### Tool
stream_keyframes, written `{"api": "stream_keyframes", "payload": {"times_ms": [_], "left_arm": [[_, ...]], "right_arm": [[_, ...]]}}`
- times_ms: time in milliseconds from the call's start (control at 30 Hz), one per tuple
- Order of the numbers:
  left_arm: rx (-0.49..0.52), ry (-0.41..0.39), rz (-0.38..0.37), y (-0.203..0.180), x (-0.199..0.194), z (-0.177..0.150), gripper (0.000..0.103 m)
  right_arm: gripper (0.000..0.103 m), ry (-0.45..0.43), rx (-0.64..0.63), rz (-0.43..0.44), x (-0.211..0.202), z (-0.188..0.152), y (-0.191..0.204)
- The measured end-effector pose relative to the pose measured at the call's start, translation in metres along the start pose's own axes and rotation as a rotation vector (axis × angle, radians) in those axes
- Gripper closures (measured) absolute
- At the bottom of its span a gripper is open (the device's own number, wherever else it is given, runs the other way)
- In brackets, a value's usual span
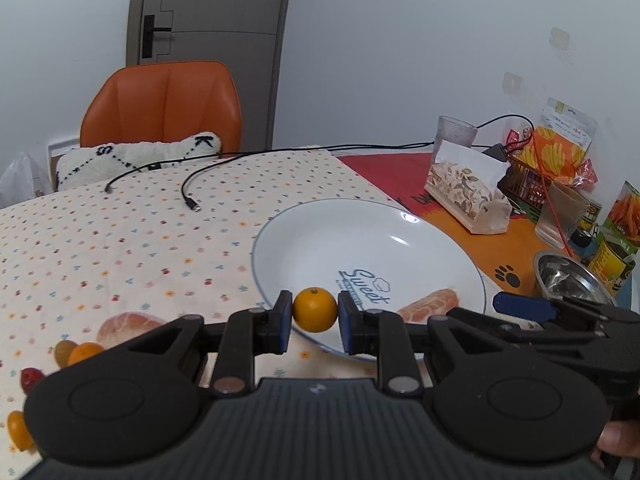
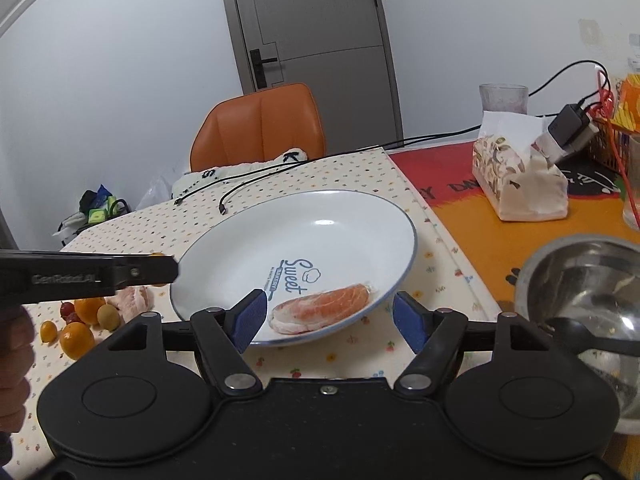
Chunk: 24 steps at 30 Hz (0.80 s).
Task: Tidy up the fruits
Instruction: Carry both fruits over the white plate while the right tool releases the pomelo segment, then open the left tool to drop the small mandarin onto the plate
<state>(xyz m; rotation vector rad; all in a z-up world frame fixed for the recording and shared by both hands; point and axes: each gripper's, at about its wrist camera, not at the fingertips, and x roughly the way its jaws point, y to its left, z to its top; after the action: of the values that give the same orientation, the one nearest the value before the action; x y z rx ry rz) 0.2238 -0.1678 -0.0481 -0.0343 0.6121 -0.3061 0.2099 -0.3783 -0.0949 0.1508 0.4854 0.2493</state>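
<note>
Left tool (image 1: 315,318) pinches a small orange (image 1: 315,309) between its blue pads, held over the near rim of the white plate (image 1: 320,236). Right tool (image 2: 329,316) hangs spread and empty just before the peeled citrus segment (image 2: 320,309) lying in the plate. More fruit (image 2: 86,318) waits on the tabletop (image 1: 120,240) to the left. Being round and smooth, the orange could roll off the shallow rim if released this near the edge.
</note>
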Motion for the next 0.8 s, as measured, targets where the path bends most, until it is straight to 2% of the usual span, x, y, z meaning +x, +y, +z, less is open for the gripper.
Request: {"api": "stream_keyframes", "payload": {"times_ms": [233,400,500,633,800], "left_arm": [[-0.007,0.012,0.024,-0.003,0.003,0.002,0.075],[-0.025,0.010,0.052,0.005,-0.007,0.000,0.062],[-0.031,0.007,0.067,0.011,-0.015,-0.002,0.054],[-0.046,0.003,0.089,0.020,-0.027,-0.006,0.048],[-0.080,-0.006,0.128,0.033,-0.041,-0.011,0.031]], "right_arm": [[0.033,-0.005,0.019,0.022,-0.006,-0.002,0.000],[0.033,0.001,0.034,0.032,-0.007,-0.004,0.002],[0.027,-0.006,0.045,0.037,-0.009,-0.006,0.005],[0.022,-0.005,0.055,0.043,-0.011,-0.008,0.010],[0.008,-0.014,0.058,0.047,-0.015,-0.007,0.018]]}}
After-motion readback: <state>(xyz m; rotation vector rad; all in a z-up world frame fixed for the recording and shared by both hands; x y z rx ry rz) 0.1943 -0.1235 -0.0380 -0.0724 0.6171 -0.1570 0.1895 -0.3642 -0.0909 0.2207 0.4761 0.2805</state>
